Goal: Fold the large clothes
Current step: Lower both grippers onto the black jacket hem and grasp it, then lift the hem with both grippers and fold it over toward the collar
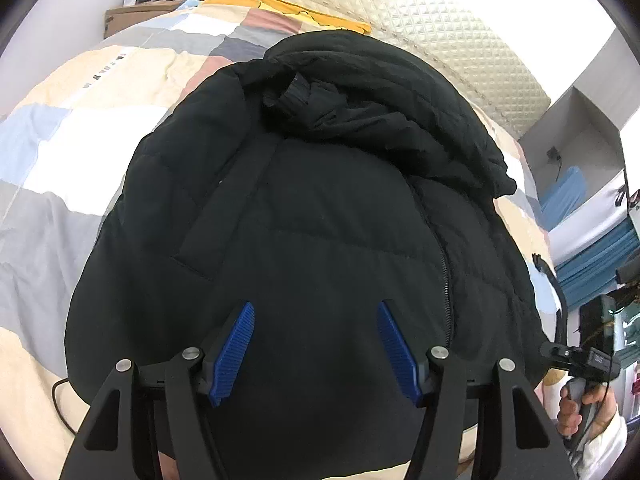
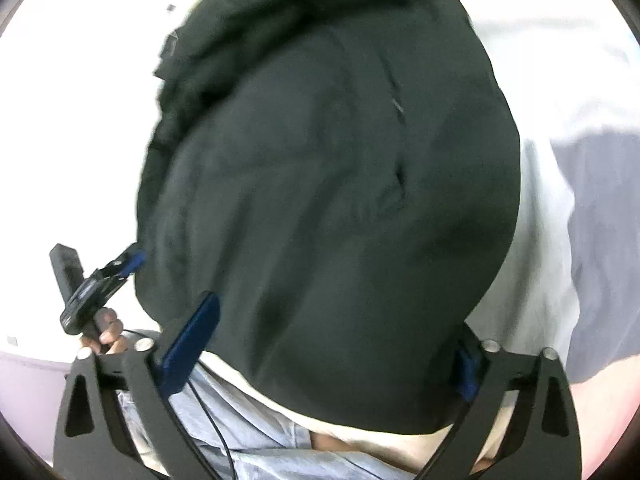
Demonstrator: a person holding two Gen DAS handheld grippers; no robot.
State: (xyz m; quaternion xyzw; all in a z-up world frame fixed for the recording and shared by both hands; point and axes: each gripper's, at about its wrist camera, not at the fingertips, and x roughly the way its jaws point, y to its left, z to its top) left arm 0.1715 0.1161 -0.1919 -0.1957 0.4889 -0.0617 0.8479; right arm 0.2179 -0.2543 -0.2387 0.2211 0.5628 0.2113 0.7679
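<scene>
Left wrist: left gripper (image 1: pixel 316 348) jaws wide | over black jacket (image 1: pixel 320 200)

The black jacket (image 1: pixel 320 220) is matt puffy cloth, softly quilted, with a toothed zipper (image 1: pixel 444 272) running down around 4 o'clock of it. Under it the patchwork bedspread (image 1: pixel 80 152) looks like soft, slightly wrinkled cotton, no shine at all. The headboard (image 1: pixel 440 32) up at 1 o'clock is diamond-tufted padding with a mild sheen (leatherette, by the look of it). The left gripper (image 1: pixel 316 344) is matt black plastic with ribbed blue pads (image 1: pixel 236 352) and small brushed-metal pins. The right gripper (image 2: pixel 324 344) has the same matt black frame and blue pads, though that view is blurry.
</scene>
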